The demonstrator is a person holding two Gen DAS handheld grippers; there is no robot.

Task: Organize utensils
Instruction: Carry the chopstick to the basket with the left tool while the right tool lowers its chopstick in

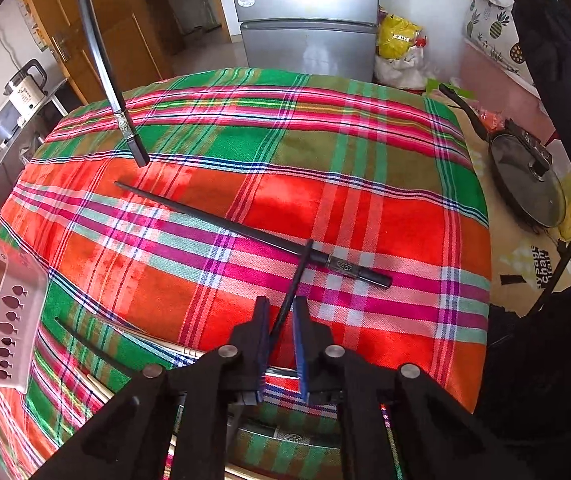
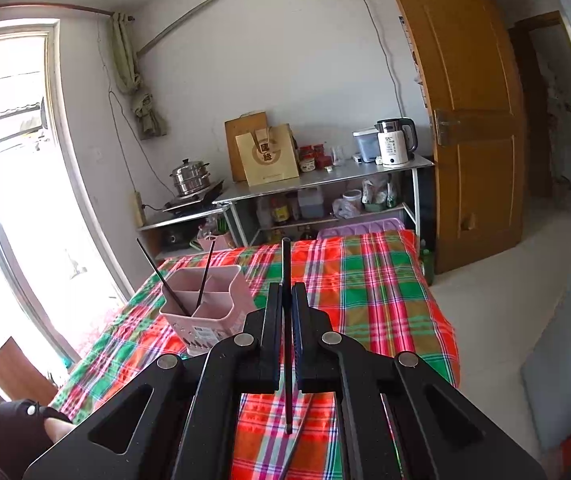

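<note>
- A thin black chopstick (image 1: pixel 291 294) is clamped between the narrowed blue pads of the left gripper (image 1: pixel 281 322); its tip crosses a second black chopstick (image 1: pixel 245 230) lying flat on the plaid tablecloth (image 1: pixel 365 208).
- An upright black chopstick (image 2: pixel 286 320) is gripped between the closed fingers of the right gripper (image 2: pixel 285 304).
- Two chopsticks are seen leaning in the pink divided utensil holder (image 2: pixel 205 300), which stands on the cloth left of the right gripper.

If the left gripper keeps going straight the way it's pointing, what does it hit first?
Probably the black chopstick lying flat on the plaid tablecloth. The left gripper already pinches another chopstick, whose tip seems to touch or cross that one, though depth is hard to judge.
</note>
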